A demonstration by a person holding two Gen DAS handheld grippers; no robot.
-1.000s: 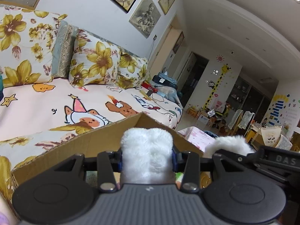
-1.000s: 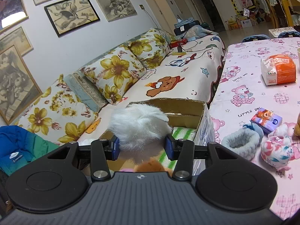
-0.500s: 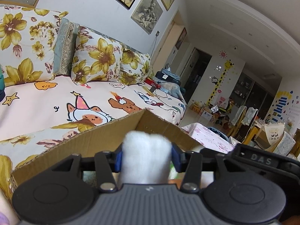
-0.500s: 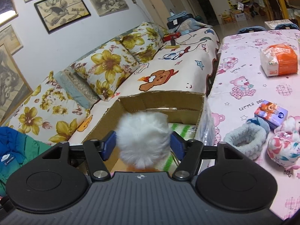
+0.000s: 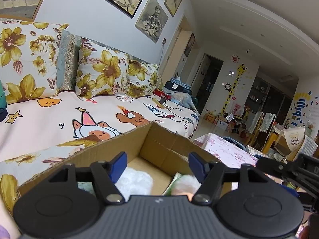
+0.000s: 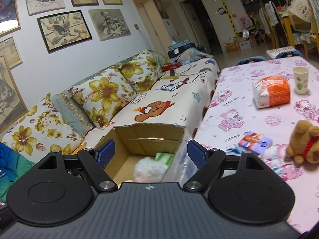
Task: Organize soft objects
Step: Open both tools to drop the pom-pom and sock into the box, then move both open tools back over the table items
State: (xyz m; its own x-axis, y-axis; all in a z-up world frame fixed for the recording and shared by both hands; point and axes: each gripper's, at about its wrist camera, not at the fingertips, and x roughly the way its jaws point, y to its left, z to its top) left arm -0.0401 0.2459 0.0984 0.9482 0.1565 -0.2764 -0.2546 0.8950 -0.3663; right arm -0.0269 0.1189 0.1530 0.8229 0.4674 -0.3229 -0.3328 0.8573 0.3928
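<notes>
Drop made: both my grippers hang open over the cardboard box, and the white fluffy toy lies inside.

Nearest me, my left gripper has just been opening and now stands part open with nothing between its blue pads; my right gripper has just been opening too and gapes wide, holding nothing. Just below them the fluffy toy lies on the box floor, beside a green-striped cloth. I judge this placing step finished. Further out on the pink table soft things are not yet put away: a brown teddy bear and small pieces near it, too blurred to name. Next I need to swing the right gripper over to the bear, jaws wide, and close on its body.
</notes>
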